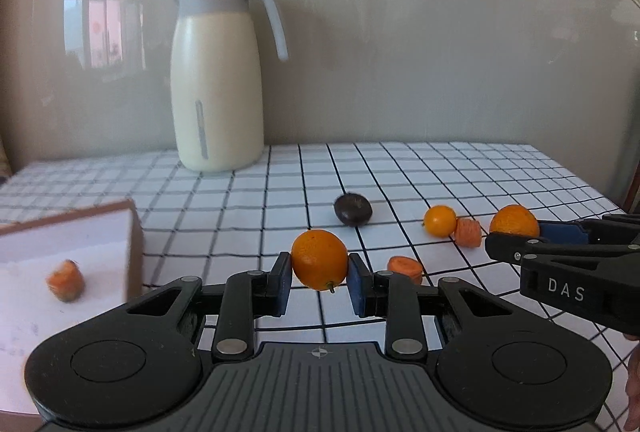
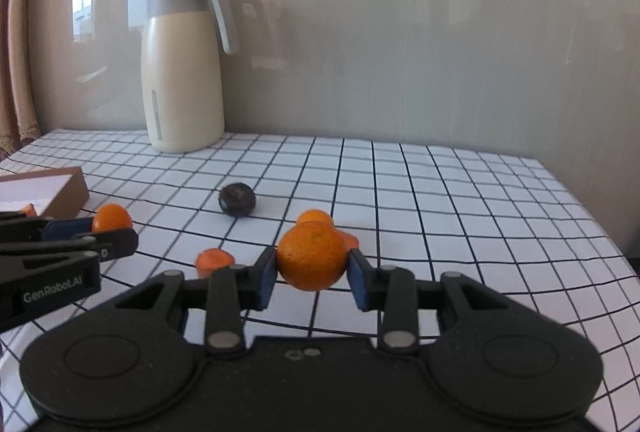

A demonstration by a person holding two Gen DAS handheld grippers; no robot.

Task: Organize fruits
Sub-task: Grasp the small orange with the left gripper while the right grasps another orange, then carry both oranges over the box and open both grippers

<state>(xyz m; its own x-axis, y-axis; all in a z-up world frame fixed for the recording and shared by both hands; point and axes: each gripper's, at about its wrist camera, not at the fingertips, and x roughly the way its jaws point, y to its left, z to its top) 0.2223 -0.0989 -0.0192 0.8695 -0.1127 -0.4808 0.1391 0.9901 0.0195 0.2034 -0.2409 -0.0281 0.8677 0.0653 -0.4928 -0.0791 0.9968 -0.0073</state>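
Both grippers clamp fruit above the table: left gripper [image 1: 319, 284] holds one orange [image 1: 319, 259], right gripper [image 2: 311, 282] another orange [image 2: 311, 257]. One piece [image 1: 66, 280] sits in the box [image 1: 134, 232] at left; several remain on the cloth.

The box [image 1: 60, 248] is blurred and cut off at the left edge.

Three oranges [image 1: 319, 259], three carrot pieces [image 1: 405, 267], one dark fruit [image 1: 353, 210], one jug [image 1: 218, 80], one box [image 1: 80, 252]
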